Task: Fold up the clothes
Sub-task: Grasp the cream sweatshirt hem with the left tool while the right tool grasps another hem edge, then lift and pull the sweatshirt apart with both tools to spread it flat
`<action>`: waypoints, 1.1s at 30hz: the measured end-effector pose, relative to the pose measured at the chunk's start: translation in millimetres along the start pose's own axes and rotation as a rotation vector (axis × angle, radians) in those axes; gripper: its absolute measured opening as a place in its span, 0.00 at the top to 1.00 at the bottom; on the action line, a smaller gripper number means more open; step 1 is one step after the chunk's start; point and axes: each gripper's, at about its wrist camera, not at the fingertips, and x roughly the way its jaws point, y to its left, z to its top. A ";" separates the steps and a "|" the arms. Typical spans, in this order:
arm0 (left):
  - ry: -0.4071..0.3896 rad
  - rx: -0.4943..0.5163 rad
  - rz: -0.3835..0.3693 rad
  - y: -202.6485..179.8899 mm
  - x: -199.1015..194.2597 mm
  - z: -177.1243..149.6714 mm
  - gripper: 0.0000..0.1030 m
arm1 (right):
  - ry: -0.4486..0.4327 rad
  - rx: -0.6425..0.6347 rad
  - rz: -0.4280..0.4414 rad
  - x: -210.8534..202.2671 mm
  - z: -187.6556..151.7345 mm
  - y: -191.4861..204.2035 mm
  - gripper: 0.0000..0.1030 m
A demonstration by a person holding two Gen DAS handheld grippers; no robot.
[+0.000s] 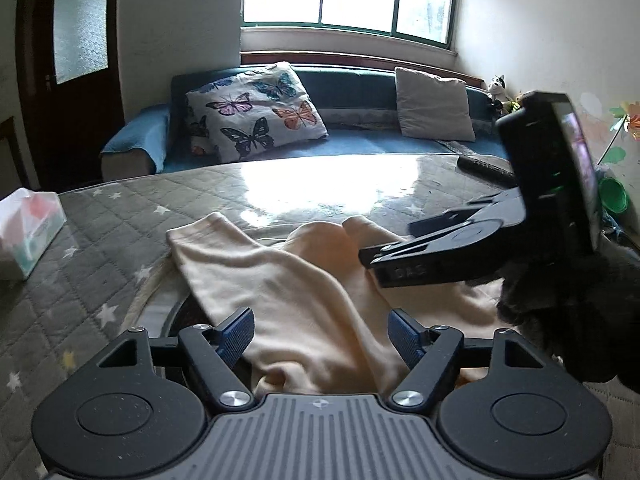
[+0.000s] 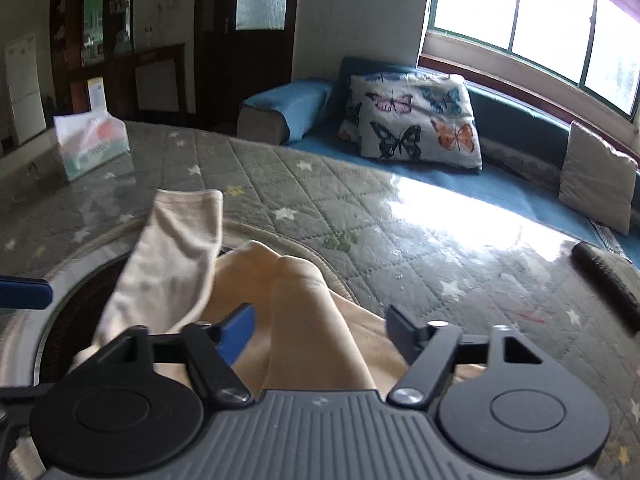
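Your cream garment (image 1: 304,280) runs under the left claw's (image 1: 321,340) body — near hem hidden; the tissue pack (image 1: 24,232) is cut off at the left edge.

The quilted bench (image 2: 400,216) lay open beyond the cream garment (image 1: 304,280); a tissue pack (image 2: 94,144) stood far left, a remote (image 2: 608,284) far right.

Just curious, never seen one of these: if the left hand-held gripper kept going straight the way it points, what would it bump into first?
Most likely the cream garment lying between and ahead of the open left hand-held gripper; depth is hard to judge.
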 end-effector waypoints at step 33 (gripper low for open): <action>-0.061 -0.116 0.091 39.9 -85.5 -48.4 0.98 | -0.276 0.308 -0.206 -237.4 -113.8 -92.3 0.96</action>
